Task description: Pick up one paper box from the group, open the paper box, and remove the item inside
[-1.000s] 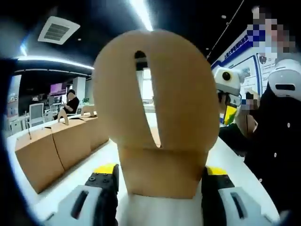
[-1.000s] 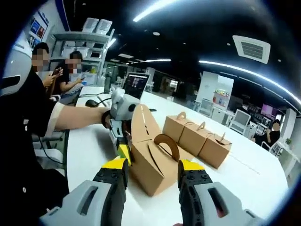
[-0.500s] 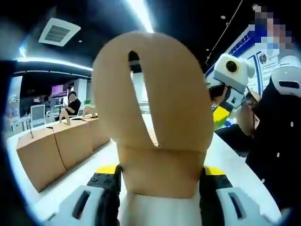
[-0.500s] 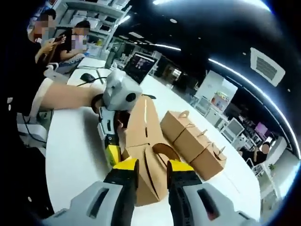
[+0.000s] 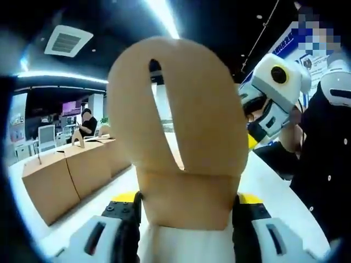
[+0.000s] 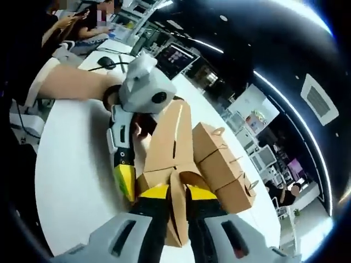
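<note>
One paper box (image 6: pixel 173 181) sits on the white table (image 6: pixel 71 164) between your two grippers, apart from the row of three closed boxes (image 6: pixel 222 164) just beyond it. Half a second ago your right gripper (image 6: pixel 176 193) had its jaws a little apart around the box's curved handle; now they are pinched in on the flap at the box's top, and that camera has rolled and moved in. Your left gripper (image 5: pixel 185 205) holds as before, its jaws clamped on the base of the raised handle flap (image 5: pixel 181 120), which blocks most of that view. In the left gripper view your right gripper (image 5: pixel 258 123) has come nearer at the right. The box's inside is hidden in both views. The box's far side is covered by the left gripper (image 6: pixel 127 170) in the right gripper view.
</note>
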`<action>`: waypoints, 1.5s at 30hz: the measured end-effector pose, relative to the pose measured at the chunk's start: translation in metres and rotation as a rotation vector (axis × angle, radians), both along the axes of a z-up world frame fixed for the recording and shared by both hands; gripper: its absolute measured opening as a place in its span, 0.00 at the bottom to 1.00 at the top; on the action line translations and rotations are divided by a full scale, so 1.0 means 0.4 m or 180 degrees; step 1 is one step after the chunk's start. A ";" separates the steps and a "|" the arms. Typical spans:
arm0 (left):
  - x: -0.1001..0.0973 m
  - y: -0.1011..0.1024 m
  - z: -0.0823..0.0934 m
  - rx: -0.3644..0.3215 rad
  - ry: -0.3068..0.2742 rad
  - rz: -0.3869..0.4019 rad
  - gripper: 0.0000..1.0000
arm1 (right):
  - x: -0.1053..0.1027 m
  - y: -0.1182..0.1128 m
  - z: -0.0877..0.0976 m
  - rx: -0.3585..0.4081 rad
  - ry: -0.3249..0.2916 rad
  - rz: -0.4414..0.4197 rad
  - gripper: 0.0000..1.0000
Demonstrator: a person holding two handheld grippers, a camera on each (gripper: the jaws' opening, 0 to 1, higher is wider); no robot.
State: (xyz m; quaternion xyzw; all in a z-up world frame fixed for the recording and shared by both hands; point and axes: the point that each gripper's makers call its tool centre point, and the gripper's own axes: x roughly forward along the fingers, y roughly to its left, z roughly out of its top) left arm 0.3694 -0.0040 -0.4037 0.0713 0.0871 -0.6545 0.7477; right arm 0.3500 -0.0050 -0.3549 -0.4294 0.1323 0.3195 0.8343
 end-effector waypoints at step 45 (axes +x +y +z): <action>0.005 -0.002 -0.010 0.0059 -0.0037 0.0086 0.67 | 0.022 -0.023 0.063 0.0235 -0.0321 -0.0170 0.03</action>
